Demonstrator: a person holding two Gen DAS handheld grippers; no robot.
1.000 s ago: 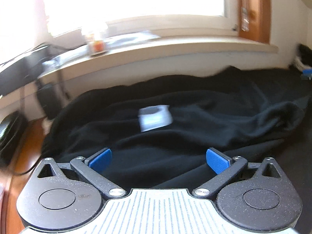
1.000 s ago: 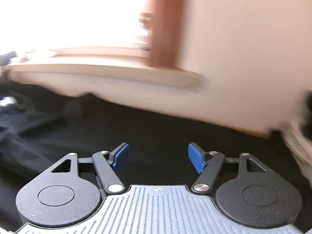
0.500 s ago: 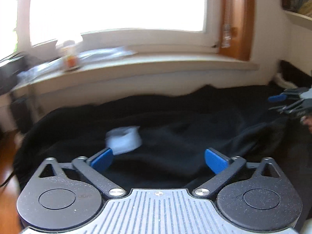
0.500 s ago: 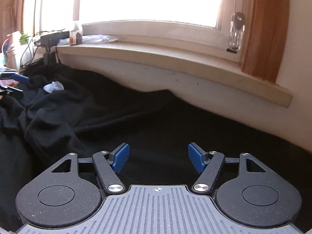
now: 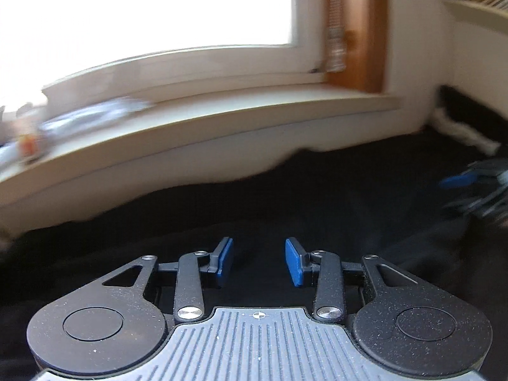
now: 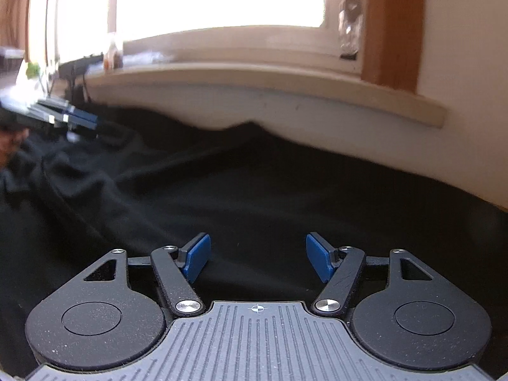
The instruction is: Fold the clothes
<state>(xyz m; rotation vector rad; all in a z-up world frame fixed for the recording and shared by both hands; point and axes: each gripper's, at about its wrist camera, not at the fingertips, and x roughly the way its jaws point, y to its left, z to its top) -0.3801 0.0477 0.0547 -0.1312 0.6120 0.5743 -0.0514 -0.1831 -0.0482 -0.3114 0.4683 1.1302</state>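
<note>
A black garment (image 5: 285, 209) lies crumpled over a dark surface below the window; it also fills the right wrist view (image 6: 222, 197). My left gripper (image 5: 258, 262) hovers low over it. Its jaws are closing, with a gap still between the blue pads (image 5: 293, 266) and only dark cloth seen behind them. From the right wrist view the left gripper (image 6: 74, 119) is at the far left, over the rumpled folds. My right gripper (image 6: 257, 260) is open above smoother cloth, with nothing between its fingers. It appears blurred at the right edge of the left wrist view (image 5: 470, 187).
A pale windowsill (image 6: 254, 76) and wall run along behind the cloth. A small bottle (image 6: 112, 54) and cables (image 6: 76, 70) sit at its left end, and a glass object (image 6: 349, 31) stands by the brown window frame (image 6: 390, 31). A shelf (image 5: 476, 3) hangs at the upper right.
The left gripper swung right across the garment; the white label left its view. Its jaws narrowed from wide to a small gap. The right gripper dipped slightly and kept its opening.
</note>
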